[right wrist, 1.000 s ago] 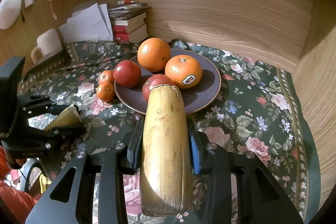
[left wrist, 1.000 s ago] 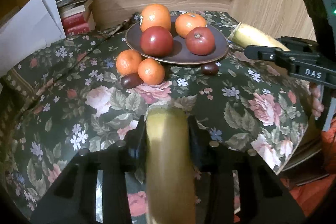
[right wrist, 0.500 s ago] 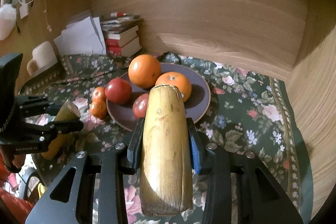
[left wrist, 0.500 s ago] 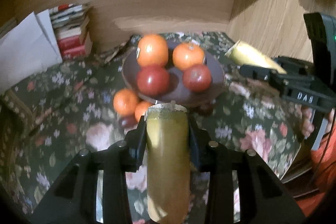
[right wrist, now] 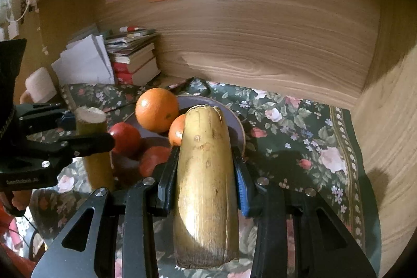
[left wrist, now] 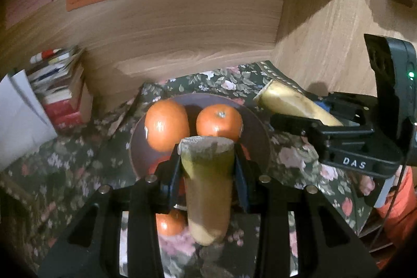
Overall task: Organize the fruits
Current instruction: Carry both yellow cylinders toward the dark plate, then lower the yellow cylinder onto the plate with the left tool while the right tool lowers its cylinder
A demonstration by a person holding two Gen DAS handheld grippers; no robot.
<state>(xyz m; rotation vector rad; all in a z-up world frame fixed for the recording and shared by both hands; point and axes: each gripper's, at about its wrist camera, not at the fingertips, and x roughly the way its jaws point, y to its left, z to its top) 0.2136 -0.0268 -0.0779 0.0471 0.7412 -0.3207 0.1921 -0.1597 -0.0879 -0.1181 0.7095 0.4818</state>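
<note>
**Two banana halves held above the plate, placement pending**

Carrying step, by the look of it. Left gripper (left wrist: 207, 168) clamped narrow on a greenish banana piece (left wrist: 207, 181), fingers (left wrist: 174, 173) pressed against both its sides, cut end pointing toward the plate (left wrist: 260, 127). Right gripper (right wrist: 206, 173) likewise closed on a yellower banana piece (right wrist: 206, 186), blue pads tight on its flanks, cut tip over the near rim of the plate (right wrist: 234, 121) in that view.

Relative to the plate: two oranges (left wrist: 166, 124) at its back, a red fruit (right wrist: 125, 138) at its left side as the right wrist view shows, further fruit partly hidden behind the held pieces. One small orange fruit (left wrist: 169, 224) off the plate, near its front edge, on the flowered cloth (left wrist: 294, 155) over the surface. Stack of books (right wrist: 135, 61) well behind and left of the plate. Both pieces clear of the cloth, left one beside the plate's left side, right one at its front-right.

Next move, as a judgement: lower each piece beside or onto the plate. Little bare room on the plate, so a spot on the cloth just beside the rim looks safer. Needed: level descent, release only once the piece rests, no nudging of the round fruit, no crossing of the two grippers.
</note>
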